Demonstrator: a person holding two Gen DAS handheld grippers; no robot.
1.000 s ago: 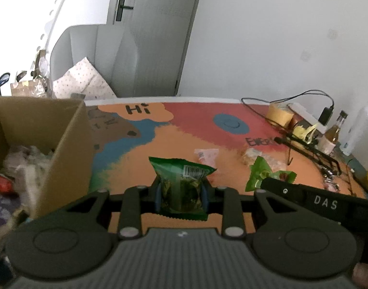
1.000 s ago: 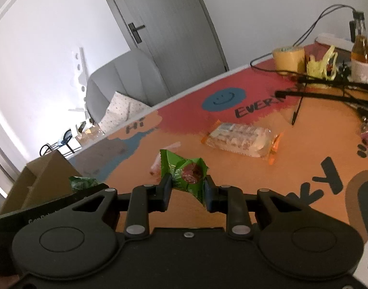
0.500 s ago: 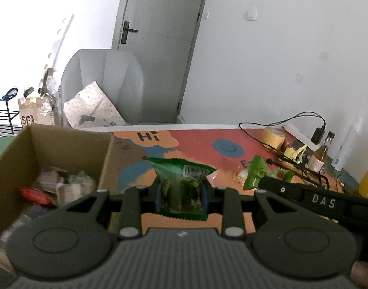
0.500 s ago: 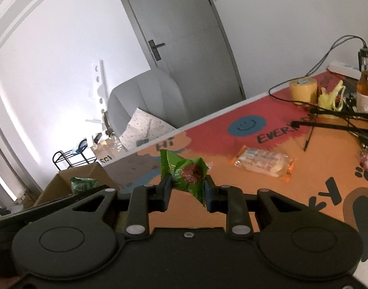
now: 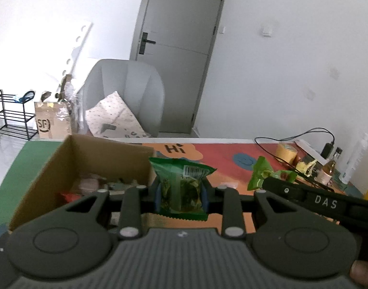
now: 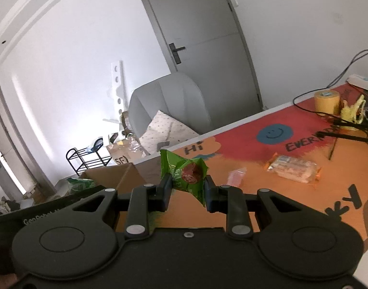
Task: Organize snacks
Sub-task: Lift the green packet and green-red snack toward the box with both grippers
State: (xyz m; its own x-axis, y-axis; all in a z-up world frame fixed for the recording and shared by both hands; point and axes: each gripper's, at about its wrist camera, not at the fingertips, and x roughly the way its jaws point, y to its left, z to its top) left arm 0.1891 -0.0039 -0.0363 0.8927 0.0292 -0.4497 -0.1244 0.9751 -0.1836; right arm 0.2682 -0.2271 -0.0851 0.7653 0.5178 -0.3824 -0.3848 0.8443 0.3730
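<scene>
My left gripper [image 5: 181,192] is shut on a green snack packet [image 5: 181,185] with a barcode and holds it in the air by the right wall of an open cardboard box [image 5: 63,161] with several snacks inside. My right gripper [image 6: 186,190] is shut on a small green snack packet [image 6: 184,172] with a red round picture, held above the table. That packet also shows in the left wrist view [image 5: 262,173]. The box corner shows in the right wrist view [image 6: 114,175]. A clear packet of biscuits [image 6: 293,169] and a small pink packet [image 6: 235,177] lie on the colourful table mat [image 6: 304,204].
A yellow tape roll [image 6: 326,101], cables, a black stand and a brown bottle [image 5: 328,171] crowd the table's far right. A grey chair [image 5: 126,91] with a dotted cushion stands behind the table. A black rack [image 5: 10,115] and an SF carton [image 5: 51,122] stand on the floor.
Both grippers have risen and moved left toward the box with their packets still held. The box now sits right under the left gripper.
</scene>
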